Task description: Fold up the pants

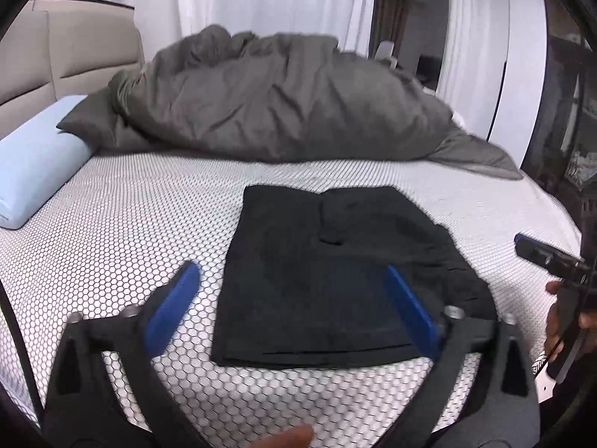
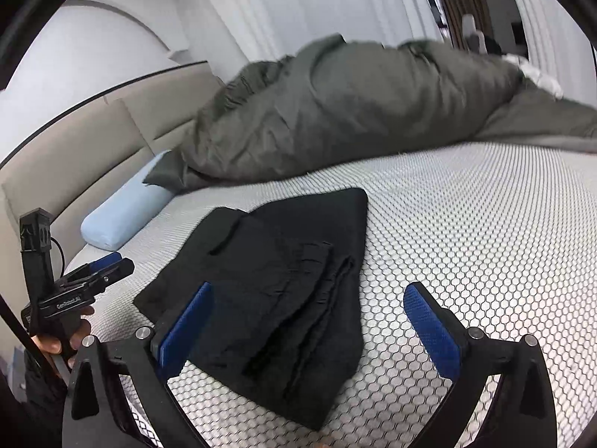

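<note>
Both the left gripper (image 1: 291, 310) and right gripper (image 2: 309, 321) are held spread, empty; at twelve o'clock, the pants (image 1: 335, 261) lie folded, apparently finished.

The bed (image 1: 130, 224) shows a white cover with a dark honeycomb print. Folded black pants (image 1: 335, 280) lie flat at its centre. At twelve o'clock from them a rumpled grey-green duvet (image 1: 280, 104) is heaped, and at ten o'clock lies a pale blue bolster pillow (image 1: 33, 171), its far end seemingly under the duvet's corner.
</note>
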Motion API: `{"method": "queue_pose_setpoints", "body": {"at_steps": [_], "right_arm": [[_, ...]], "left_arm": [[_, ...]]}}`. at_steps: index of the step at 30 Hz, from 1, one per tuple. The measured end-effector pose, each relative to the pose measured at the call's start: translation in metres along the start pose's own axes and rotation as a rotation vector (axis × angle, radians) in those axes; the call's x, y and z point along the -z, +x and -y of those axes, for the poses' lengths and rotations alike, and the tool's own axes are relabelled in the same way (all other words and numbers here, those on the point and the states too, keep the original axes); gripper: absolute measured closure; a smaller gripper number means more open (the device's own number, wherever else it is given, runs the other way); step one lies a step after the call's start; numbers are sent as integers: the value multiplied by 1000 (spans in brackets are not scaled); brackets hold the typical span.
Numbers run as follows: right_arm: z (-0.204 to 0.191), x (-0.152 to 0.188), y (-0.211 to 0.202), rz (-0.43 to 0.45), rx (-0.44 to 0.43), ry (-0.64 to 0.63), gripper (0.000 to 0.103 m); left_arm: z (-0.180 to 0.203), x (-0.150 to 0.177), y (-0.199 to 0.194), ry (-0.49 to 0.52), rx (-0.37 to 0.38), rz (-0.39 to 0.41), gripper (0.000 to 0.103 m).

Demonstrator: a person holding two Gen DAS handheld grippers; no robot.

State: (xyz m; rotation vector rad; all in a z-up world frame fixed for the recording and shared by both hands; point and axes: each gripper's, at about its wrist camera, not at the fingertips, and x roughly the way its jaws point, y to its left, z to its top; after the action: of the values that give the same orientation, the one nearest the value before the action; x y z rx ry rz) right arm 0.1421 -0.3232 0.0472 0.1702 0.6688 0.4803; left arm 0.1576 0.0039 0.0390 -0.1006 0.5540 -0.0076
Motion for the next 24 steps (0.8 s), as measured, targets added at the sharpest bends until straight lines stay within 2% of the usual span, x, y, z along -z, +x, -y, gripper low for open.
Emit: {"method": "queue_pose_setpoints", "body": {"at_steps": [4,11,20,24], "right_arm": [[-7,14,-23,36,-7,1,0],[-25,40,-57,114,8,-47,0],[-40,51,-62,143,7,-103,0],[-42,50,-62,145,-8,-108,0]], "left_arm": [[10,8,-28,7,0,40,1],[11,23,-50,-15,-1,75,1],[19,31,-66,14,-10,125,1],[14,29,-65,-5,-10,120,1]]}}
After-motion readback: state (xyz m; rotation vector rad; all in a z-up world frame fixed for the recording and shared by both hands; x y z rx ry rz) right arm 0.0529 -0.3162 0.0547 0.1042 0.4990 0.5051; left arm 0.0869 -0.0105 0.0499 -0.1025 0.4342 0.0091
